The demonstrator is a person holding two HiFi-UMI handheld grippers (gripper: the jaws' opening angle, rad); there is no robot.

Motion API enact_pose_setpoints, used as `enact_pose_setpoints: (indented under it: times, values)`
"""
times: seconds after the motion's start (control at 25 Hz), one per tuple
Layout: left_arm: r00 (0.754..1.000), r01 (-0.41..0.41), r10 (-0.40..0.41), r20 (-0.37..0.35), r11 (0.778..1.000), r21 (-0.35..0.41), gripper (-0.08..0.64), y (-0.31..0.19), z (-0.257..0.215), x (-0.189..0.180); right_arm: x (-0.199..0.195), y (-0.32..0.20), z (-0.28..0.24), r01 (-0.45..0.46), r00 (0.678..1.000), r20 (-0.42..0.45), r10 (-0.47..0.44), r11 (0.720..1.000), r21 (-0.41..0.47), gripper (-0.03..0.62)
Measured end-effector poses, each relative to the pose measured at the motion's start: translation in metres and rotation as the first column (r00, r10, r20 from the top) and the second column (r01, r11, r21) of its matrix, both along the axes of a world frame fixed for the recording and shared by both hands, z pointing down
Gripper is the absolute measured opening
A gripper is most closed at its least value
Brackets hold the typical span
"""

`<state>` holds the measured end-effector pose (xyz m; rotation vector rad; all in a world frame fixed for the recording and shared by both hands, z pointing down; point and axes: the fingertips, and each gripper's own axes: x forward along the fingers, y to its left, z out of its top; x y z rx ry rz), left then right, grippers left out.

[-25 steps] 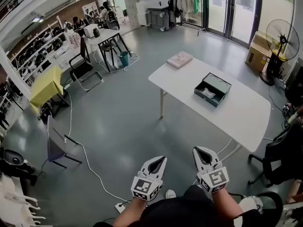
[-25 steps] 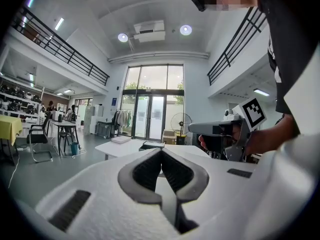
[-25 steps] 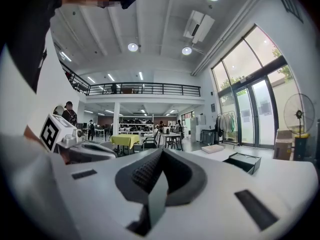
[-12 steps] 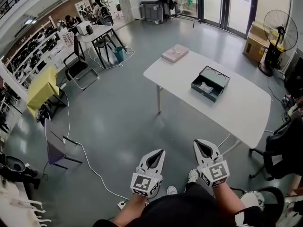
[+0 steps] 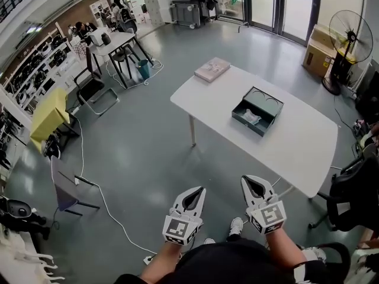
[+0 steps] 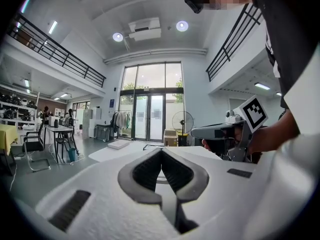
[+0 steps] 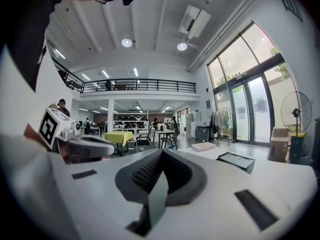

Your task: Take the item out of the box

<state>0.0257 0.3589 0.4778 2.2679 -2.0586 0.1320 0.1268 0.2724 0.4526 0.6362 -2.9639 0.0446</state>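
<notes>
An open dark green box (image 5: 258,110) stands on the white table (image 5: 296,141), well ahead of both grippers. A pale crumpled item (image 5: 251,118) lies inside it. My left gripper (image 5: 199,190) and right gripper (image 5: 250,181) are held side by side low in the head view, over the grey floor and short of the table. Both are shut with nothing in them. The left gripper view shows its shut jaws (image 6: 161,150) aimed at the table, the box (image 6: 151,146) small beyond them. In the right gripper view the box (image 7: 237,160) lies right of the shut jaws (image 7: 161,152).
A flat pink box (image 5: 212,69) lies at the table's far end. A black office chair (image 5: 349,197) stands at the right, near the table's corner. A fan (image 5: 351,43) and a cardboard carton (image 5: 318,57) stand behind. A cable (image 5: 109,209) and a chair (image 5: 64,188) are on the floor at left.
The table and box have drawn nearer and shifted left in the head view as the person walks toward them. Both grippers keep their place, still shut.
</notes>
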Motion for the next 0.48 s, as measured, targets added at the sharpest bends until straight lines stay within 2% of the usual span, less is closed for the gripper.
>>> enact_pose_setpoints:
  times: [0.32, 0.48]
  values:
    - [1.0, 0.001, -0.001, -0.003, 1.0, -0.01, 0.012, -0.066, -0.003, 0.022, 0.011, -0.067, -0.005, 0.035, 0.999, 0.009, -0.036, 0.999, 0.008, 0.006]
    - [0.997, 0.006, -0.007, -0.083, 1.0, -0.014, 0.014, -0.09, 0.007, 0.033, 0.02, -0.089, 0.003, 0.059, 0.998, 0.009, -0.059, 0.998, 0.005, 0.006]
